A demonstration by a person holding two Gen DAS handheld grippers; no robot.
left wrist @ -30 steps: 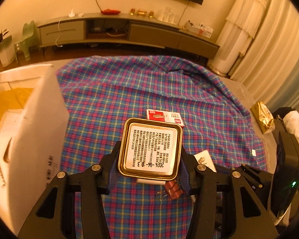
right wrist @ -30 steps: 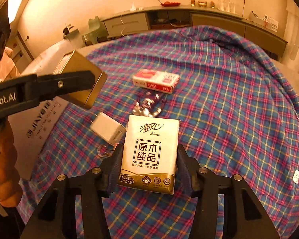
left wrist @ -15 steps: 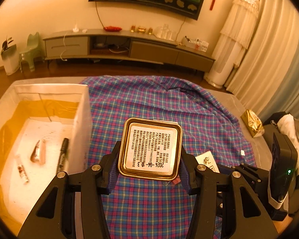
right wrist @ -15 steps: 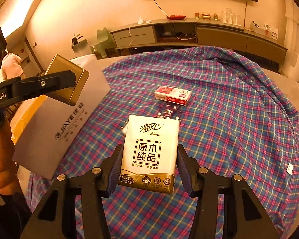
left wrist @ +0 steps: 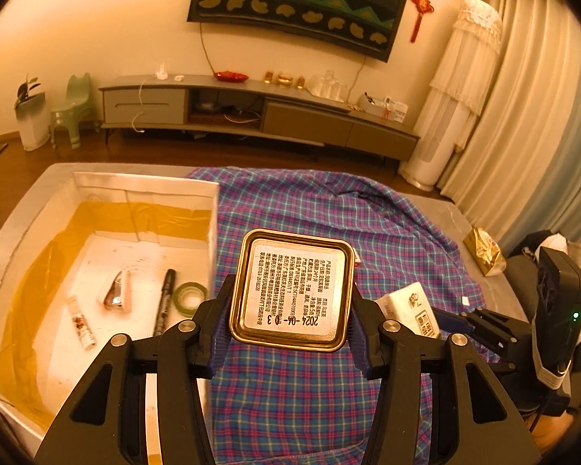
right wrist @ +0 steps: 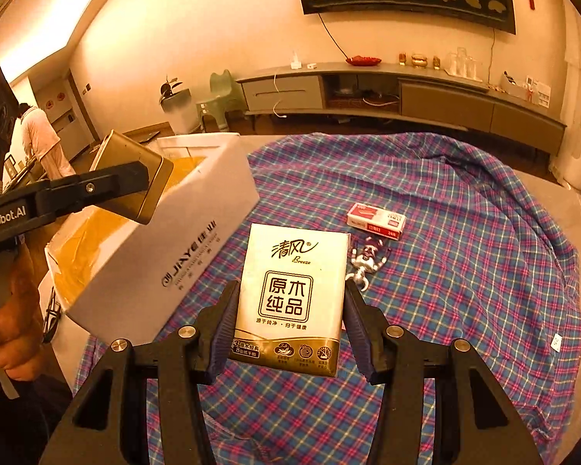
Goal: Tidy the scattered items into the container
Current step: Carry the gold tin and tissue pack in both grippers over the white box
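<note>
Tin (left wrist: 292, 290) sits clamped between the fingers of the left gripper (left wrist: 286, 319), its printed base facing the camera, held in the air just right of the box's (left wrist: 212, 209) right wall and above the cloth (left wrist: 321, 213). From the right wrist view the same tin (right wrist: 135, 178) hangs over the box's (right wrist: 197, 232) open top near its right wall.

Tissues (right wrist: 292, 298) are pinched in the right gripper (right wrist: 290, 327), upright with the label toward the camera, above the cloth (right wrist: 464, 271) and just right of the box.

Inside the box lie a marker (left wrist: 163, 302), a tape roll (left wrist: 190, 298), a small tube (left wrist: 80, 322) and a shiny wrapped piece (left wrist: 117, 295) on the white floor, all near its right wall or middle.

On the cloth's middle, beyond the tissues, a red carton (right wrist: 376, 220) lies flat, with a silvery trinket (right wrist: 366, 261) just in front of it.
</note>
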